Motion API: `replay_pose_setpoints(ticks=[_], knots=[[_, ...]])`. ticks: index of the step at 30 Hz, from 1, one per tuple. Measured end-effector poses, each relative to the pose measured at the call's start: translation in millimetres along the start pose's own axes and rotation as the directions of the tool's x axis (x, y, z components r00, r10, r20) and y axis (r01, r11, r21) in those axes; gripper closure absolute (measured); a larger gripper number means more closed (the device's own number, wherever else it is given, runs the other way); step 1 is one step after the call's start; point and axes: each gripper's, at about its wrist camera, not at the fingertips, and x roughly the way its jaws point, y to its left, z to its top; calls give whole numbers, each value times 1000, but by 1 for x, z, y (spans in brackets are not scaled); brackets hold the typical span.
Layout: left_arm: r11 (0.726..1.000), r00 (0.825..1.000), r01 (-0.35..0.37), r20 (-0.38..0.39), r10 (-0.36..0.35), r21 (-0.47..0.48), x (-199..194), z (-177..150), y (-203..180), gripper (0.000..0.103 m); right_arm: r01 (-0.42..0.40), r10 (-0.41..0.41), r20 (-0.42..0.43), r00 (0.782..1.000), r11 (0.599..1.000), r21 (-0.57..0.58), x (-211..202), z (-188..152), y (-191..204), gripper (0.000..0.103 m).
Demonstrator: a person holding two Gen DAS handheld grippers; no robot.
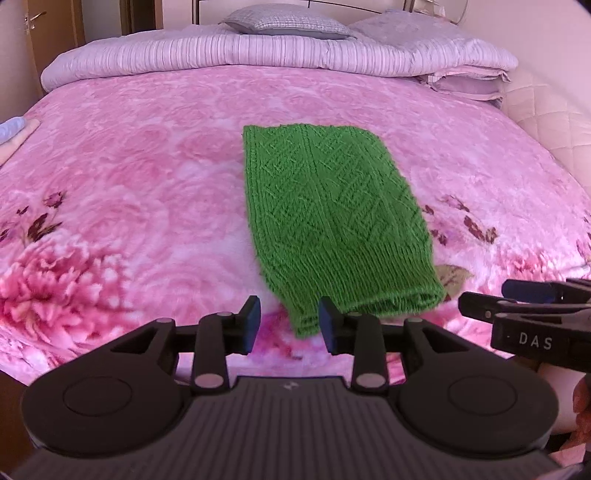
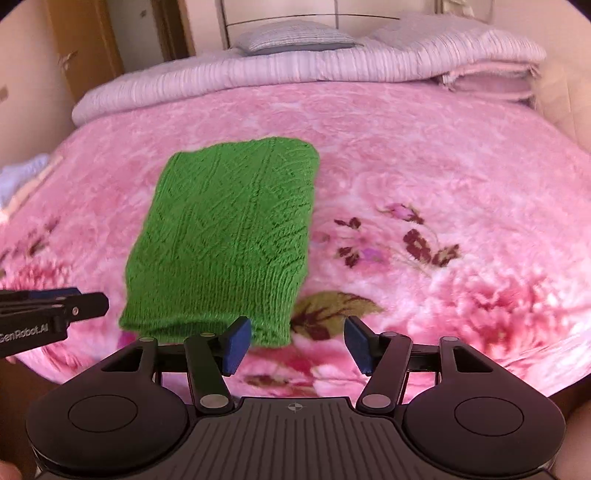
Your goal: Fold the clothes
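A green knitted garment (image 1: 332, 218) lies folded into a long rectangle on the pink floral blanket (image 1: 129, 177); it also shows in the right wrist view (image 2: 225, 236). My left gripper (image 1: 290, 325) is open, its blue pads astride the garment's near left corner, not closed on it. My right gripper (image 2: 297, 341) is open and empty, just off the garment's near right corner. Each gripper shows at the edge of the other's view: the right one (image 1: 524, 314), the left one (image 2: 55, 310).
A rolled lilac quilt (image 1: 258, 51) and pillows (image 1: 288, 22) lie across the head of the bed. Folded bedding (image 1: 469, 81) is stacked at the far right. A pale cloth (image 1: 11, 129) lies at the left edge. A wooden door (image 2: 85, 48) stands at the far left.
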Motion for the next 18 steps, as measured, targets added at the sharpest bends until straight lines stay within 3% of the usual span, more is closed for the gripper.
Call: replay_pose_setpoints(ticks=[18], knots=[[999, 999, 3, 48, -1, -34, -53, -39, 14, 72, -66, 67, 31, 997, 997, -41, -40, -29, 38, 43]])
